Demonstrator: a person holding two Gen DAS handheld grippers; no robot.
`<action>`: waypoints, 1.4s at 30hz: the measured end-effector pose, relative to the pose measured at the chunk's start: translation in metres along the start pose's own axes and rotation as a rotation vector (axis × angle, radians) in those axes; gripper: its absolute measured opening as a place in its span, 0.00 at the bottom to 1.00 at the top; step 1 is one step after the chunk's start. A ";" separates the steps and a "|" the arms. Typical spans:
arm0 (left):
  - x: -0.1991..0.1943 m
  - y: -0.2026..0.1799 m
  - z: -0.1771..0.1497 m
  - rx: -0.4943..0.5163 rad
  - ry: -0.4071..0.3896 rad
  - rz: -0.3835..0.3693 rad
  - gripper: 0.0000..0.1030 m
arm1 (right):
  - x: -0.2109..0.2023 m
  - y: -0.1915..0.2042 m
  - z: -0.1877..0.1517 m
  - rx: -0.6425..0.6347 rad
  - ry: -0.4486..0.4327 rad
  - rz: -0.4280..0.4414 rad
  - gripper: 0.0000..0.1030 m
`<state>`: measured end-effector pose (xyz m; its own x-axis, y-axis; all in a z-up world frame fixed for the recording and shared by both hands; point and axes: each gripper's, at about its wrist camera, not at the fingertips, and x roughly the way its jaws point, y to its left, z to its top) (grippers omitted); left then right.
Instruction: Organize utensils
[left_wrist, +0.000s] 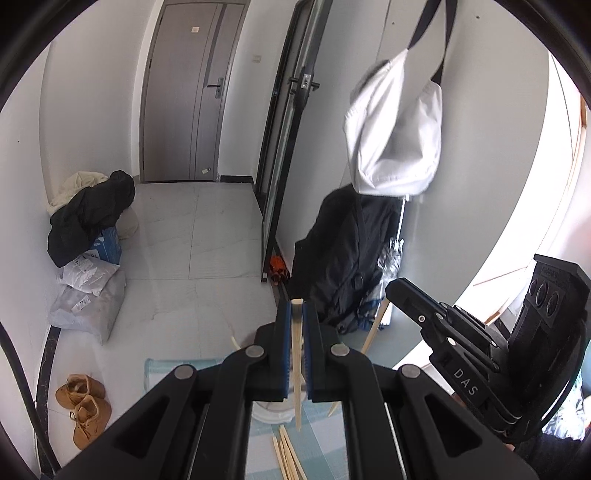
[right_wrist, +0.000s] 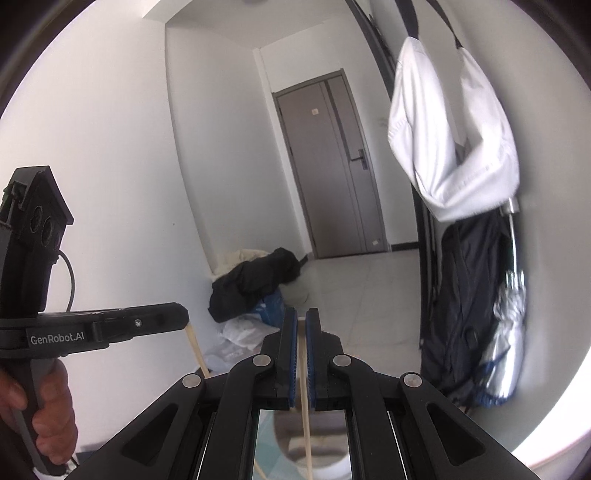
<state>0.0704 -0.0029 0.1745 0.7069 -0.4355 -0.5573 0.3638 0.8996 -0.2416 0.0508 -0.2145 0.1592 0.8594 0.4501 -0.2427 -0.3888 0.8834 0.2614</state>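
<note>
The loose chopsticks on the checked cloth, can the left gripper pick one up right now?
Probably not yet: the left gripper is already shut on a chopstick, so its fingers are occupied. The loose chopsticks lie unobstructed below on the checked cloth.

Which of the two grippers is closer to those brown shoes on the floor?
Left. The left gripper, holding a chopstick, sits just right of the shoes; the right gripper is further right still, with its own chopstick.

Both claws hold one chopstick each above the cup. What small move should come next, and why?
Probably lower the left claw straight down, then open it. Its chopstick hangs upright, with the tip just over the white cup, so it should drop in. The right claw grips a second chopstick over the cup too. More chopsticks wait on the cloth.
</note>
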 end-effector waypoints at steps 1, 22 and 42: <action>0.002 0.003 0.005 -0.006 -0.009 0.006 0.02 | 0.004 0.000 0.004 -0.003 -0.002 0.001 0.04; 0.075 0.047 0.018 -0.057 -0.021 0.098 0.02 | 0.117 -0.032 0.017 0.077 -0.013 -0.045 0.04; 0.098 0.067 -0.009 -0.116 0.102 0.084 0.56 | 0.128 -0.043 -0.045 0.089 0.161 -0.014 0.14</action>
<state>0.1584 0.0152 0.0968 0.6647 -0.3585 -0.6554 0.2295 0.9329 -0.2775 0.1628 -0.1893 0.0745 0.7971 0.4595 -0.3918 -0.3404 0.8778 0.3370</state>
